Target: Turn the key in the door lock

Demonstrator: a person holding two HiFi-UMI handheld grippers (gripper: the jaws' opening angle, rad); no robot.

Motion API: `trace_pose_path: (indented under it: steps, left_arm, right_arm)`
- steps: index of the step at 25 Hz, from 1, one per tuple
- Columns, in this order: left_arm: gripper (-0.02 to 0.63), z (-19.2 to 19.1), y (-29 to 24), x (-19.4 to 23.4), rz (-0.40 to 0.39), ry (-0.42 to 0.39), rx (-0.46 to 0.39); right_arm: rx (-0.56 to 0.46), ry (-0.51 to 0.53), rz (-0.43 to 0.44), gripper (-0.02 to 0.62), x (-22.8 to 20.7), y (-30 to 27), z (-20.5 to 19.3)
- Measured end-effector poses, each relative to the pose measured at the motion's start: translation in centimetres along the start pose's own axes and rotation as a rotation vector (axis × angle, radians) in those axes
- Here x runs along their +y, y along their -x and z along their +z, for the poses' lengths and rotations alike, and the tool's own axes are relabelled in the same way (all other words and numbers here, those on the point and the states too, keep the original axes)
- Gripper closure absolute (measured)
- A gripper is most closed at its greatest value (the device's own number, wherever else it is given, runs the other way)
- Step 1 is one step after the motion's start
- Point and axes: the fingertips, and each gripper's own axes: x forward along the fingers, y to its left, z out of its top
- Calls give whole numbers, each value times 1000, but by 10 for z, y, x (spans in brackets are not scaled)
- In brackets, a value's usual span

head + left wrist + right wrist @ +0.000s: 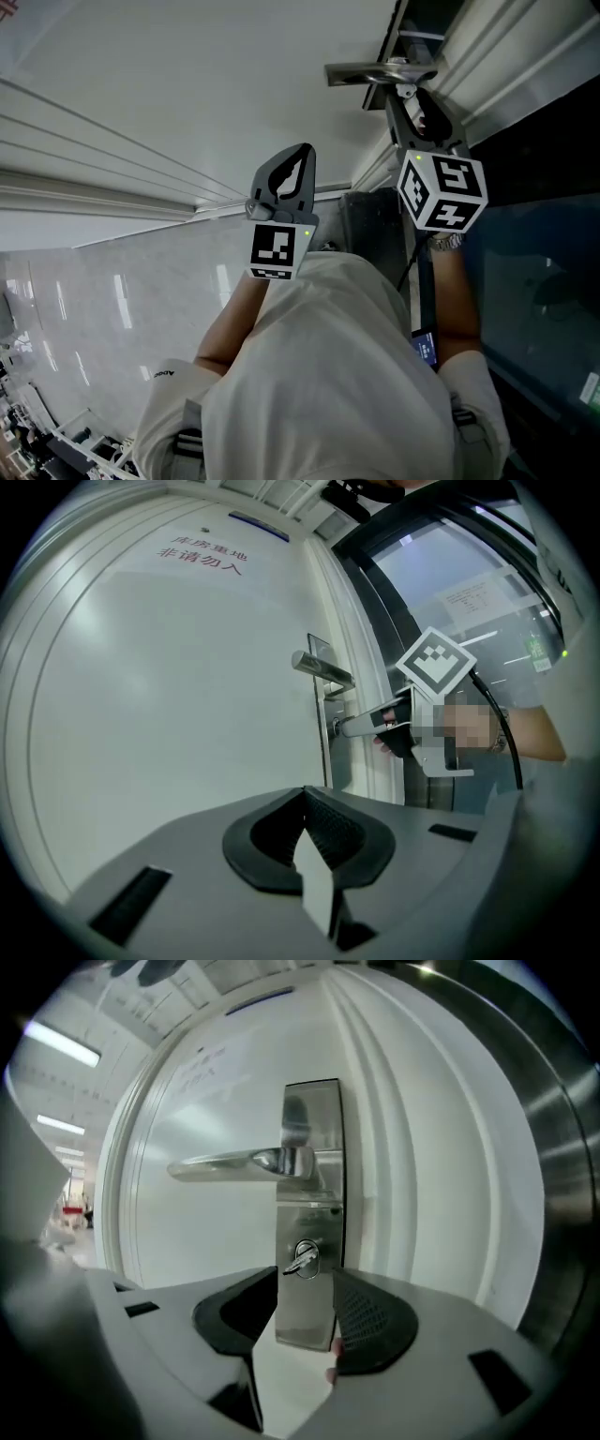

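Observation:
A small silver key point(302, 1260) sits in the cylinder of the steel lock plate point(310, 1129), its head tilted to the lower left. The lever handle point(234, 1162) juts left above it. My right gripper point(305, 1302) is open just in front of the plate. The key shows in the gap between the dark pads point(370, 1321) and touches neither. In the head view the right gripper point(410, 98) points at the plate under the handle point(380, 70). My left gripper point(286, 178) hangs back from the white door point(187, 84), shut on nothing, with its pads point(328, 827) together.
A dark metal frame and glass panel point(544, 281) stand to the right of the door. Red printed characters point(208, 555) mark the door's upper part. Glossy pale floor point(94, 309) spreads to the left. The person's torso point(328, 375) fills the lower middle of the head view.

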Motion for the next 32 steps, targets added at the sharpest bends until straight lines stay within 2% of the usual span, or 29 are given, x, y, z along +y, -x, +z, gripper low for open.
trace_pose_path:
  steps: [6, 11, 19, 23, 26, 28, 32]
  left_arm:
    - [598, 2, -2, -3, -9, -2, -5]
    - [598, 2, -1, -2, -7, -3, -4]
    - [598, 3, 2, -1, -6, -10, -3]
    - [598, 3, 3, 0, -7, -13, -2]
    - [598, 4, 3, 0, -12, -14, -3]
    - [598, 4, 3, -1, -14, -15, -3]
    - [598, 4, 4, 0, -15, -13, -5]
  right_arm:
    - [11, 310, -72, 436, 0, 1, 6]
    - [30, 657, -156, 436, 6, 0, 8]
    - [64, 1066, -217, 437, 12, -7, 9]
    - [80, 1186, -221, 440, 16, -8, 5]
    - [81, 1251, -255, 482, 16, -9, 4]
    - [80, 1240, -264, 485, 16, -9, 5]
    - [79, 1105, -257, 486, 15, -9, 7]
